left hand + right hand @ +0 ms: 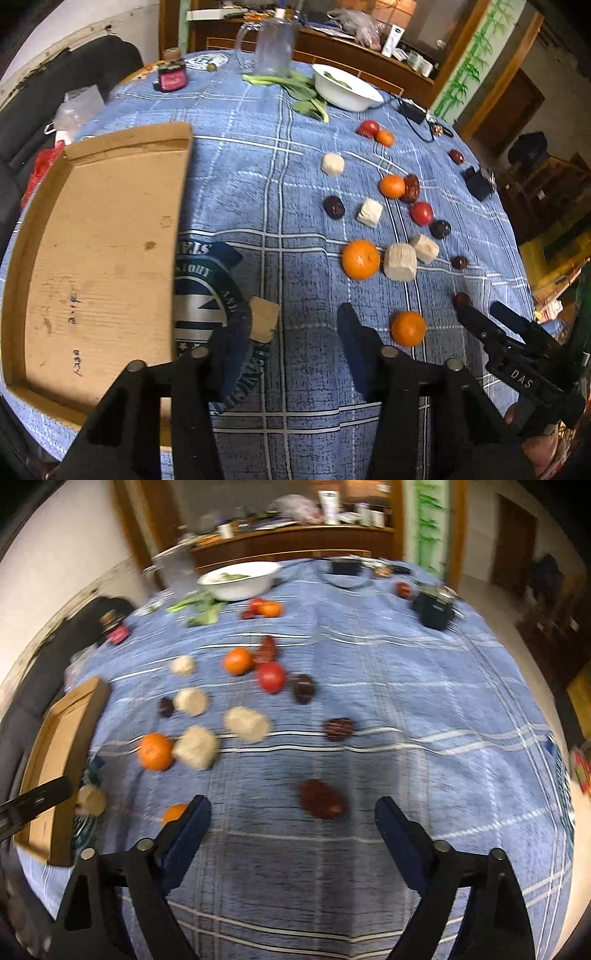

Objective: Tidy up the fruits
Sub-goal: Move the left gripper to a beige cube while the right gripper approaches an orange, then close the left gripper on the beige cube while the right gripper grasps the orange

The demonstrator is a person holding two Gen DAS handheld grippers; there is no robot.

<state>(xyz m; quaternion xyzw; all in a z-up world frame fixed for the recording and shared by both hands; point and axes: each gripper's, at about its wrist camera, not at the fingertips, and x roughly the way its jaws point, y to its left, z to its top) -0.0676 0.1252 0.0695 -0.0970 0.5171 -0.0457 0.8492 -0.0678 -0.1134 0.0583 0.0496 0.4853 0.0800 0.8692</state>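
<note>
Fruits lie scattered on the blue checked tablecloth: several oranges such as a big one and a near one, red tomatoes, dark dates and pale cut chunks. An open cardboard box lies at the left, empty. My left gripper is open and empty, with a pale chunk by its left finger. My right gripper is open just above a dark date; it also shows in the left wrist view.
A white bowl with greens, leafy vegetables, a clear jug and a pink jar stand at the far side. A black box and a charger with cable lie far right. Dark sofa at left.
</note>
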